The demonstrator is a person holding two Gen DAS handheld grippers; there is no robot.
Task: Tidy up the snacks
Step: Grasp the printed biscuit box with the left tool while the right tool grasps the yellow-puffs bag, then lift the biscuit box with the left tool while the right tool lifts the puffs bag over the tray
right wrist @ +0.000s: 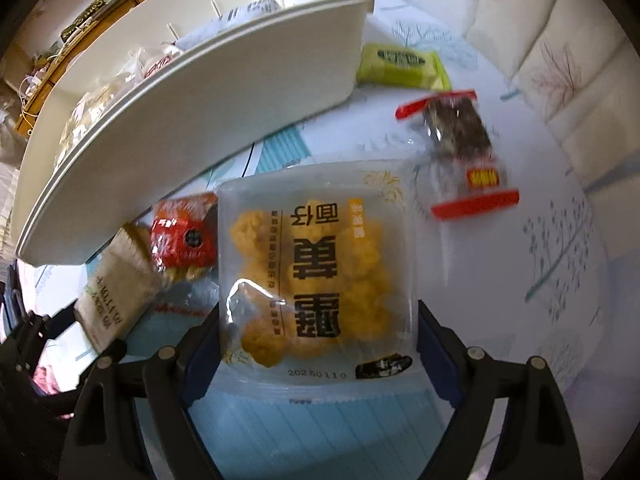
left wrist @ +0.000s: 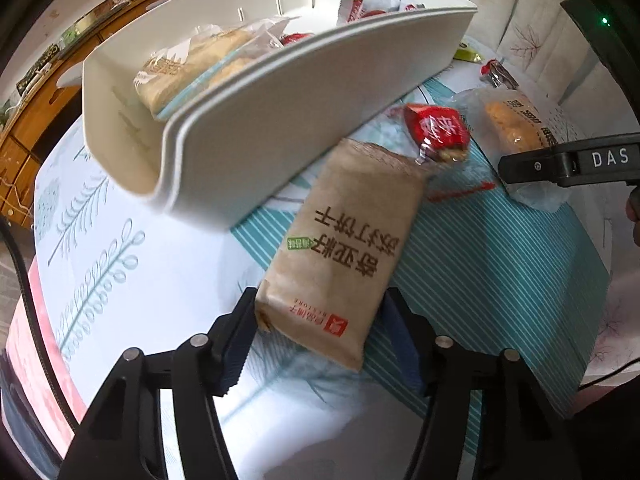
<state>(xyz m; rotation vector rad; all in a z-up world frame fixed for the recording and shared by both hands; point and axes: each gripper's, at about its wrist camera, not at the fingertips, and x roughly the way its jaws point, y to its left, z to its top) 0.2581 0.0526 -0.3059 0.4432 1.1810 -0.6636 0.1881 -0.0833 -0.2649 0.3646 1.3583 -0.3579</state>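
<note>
I've got both hands working the pickup stage here, two snacks at once, right in front of the white bin (left wrist: 256, 128). My left gripper (left wrist: 320, 332) has its jaws clamped on the near end of the brown cracker pack (left wrist: 344, 256); the pack's far end points up toward the bin's front wall, and its near end looks lifted off the table (left wrist: 132, 184). My right gripper (right wrist: 316, 344) straddles the clear pouch of yellow puffs (right wrist: 316, 268), which lies flat just in front of the bin. Those jaws stand wide, one either side of the pouch, and I can't tell whether the pads press the film yet, so I call them apart.

Next move, as I judge it: carry the cracker pack over the bin's front rim and let it go among the packets already inside, while the right jaws close on the pouch without crushing the puffs. The red wrapped snack (left wrist: 440, 132) sits touching the cracker pack's far end, so it may get dragged.

The left view looks into the bin and shows pale wafer packs (left wrist: 188, 68) stacked there. The right view alone gives me what's beyond the bin's right end: a green packet (right wrist: 400, 62) just beside that corner and a dark bar with red ends (right wrist: 460, 148) a little nearer.
</note>
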